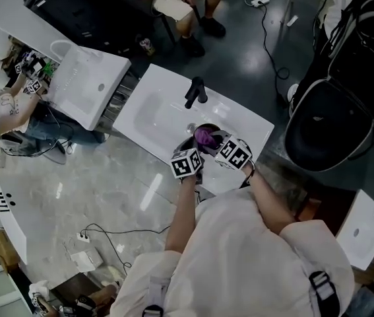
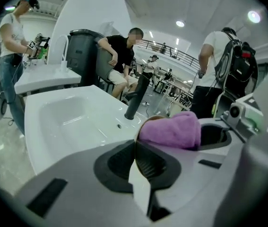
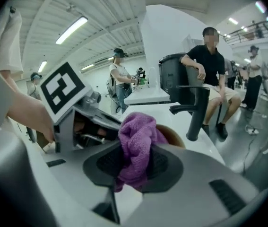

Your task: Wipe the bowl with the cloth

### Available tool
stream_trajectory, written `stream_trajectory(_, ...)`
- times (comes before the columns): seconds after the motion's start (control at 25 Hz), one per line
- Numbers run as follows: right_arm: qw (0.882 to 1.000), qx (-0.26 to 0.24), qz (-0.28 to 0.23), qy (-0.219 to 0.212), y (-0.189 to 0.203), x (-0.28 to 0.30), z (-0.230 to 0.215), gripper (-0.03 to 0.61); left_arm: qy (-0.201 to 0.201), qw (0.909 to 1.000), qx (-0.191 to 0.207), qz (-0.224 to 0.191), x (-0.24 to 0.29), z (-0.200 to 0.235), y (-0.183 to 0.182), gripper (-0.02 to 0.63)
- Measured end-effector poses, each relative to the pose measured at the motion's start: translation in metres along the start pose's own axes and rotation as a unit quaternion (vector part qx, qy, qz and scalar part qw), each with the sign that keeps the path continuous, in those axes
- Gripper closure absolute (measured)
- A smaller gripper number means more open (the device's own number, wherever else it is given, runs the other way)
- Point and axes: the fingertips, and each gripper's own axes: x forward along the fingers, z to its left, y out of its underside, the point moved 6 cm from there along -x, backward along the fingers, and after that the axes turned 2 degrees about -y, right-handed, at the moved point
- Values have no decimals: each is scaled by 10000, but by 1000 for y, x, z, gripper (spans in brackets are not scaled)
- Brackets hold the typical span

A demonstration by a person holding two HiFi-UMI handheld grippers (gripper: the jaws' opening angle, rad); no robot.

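Observation:
A brown bowl [image 1: 188,144] is held on edge over the front right of the white sink counter [image 1: 243,121]. My left gripper [image 1: 190,152] is shut on its thin rim [image 2: 135,148]. A purple cloth [image 1: 205,136] is bunched against the bowl's inside. My right gripper [image 1: 217,141] is shut on that cloth [image 3: 134,145], which hangs between the jaws. In the right gripper view the bowl [image 3: 174,136] shows just behind the cloth, with the left gripper's marker cube [image 3: 64,91] at its left. The left gripper view has the cloth [image 2: 171,129] pressed over the rim.
A black faucet [image 1: 195,92] stands behind the basin [image 1: 157,111], close to the bowl. A second white sink counter [image 1: 88,84] lies to the left, where a person works. Someone sits on a chair [image 1: 180,2] beyond. A black bag [image 1: 328,124] stands at the right.

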Motion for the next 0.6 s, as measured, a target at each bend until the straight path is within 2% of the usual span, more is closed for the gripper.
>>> stream_trajectory(0.2,9983,-127,-13,568,-7,0,-13,480,47,9995,262,150,0,-6,4,598)
stream_trajectory(0.4,9922,-287,224,1194,-10,-4,-27,480,-64,9995,254,148,-2,4,-1,598)
stream_trajectory(0.48,9905,-222,368,1308,-6,-6,-31,480,-128,9996,217,115,-4,8,-4,597)
stream_trajectory(0.6,9893,-256,692,1257,2,-5,-30,480,-224,9995,214,44,-6,12,-9,597)
